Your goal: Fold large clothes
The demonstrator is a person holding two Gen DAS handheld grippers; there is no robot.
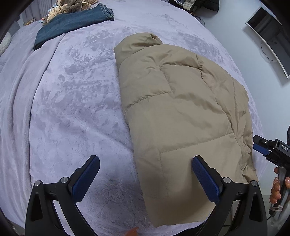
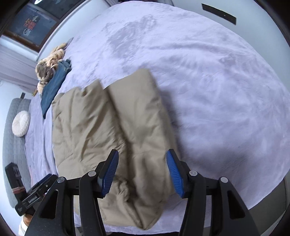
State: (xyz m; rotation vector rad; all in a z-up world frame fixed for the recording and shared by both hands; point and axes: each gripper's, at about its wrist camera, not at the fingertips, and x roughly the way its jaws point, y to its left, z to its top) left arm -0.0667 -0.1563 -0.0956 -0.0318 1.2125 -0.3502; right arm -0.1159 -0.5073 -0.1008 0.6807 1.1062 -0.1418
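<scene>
Tan jacket [image 1: 181, 116] lies folded near the bed [image 1: 76, 109] edge. My left gripper [image 1: 145, 178] hangs released above its hem; right gripper [image 2: 142, 174] released too, nothing grasped.

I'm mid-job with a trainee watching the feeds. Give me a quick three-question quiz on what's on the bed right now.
1. True or false: the tan puffer jacket lies partly folded on the lavender blanket.
2. Multiple choice: what lies at the far end of the bed, beside the striped plush toy? A) folded jeans B) a towel C) a pillowcase
3. Fill in: the right gripper has its jaws ____, and its pads press on nothing.

Key: 1 true. 2 A, the folded jeans. 3 open; the jacket lies below the jaws, unclamped.
</scene>
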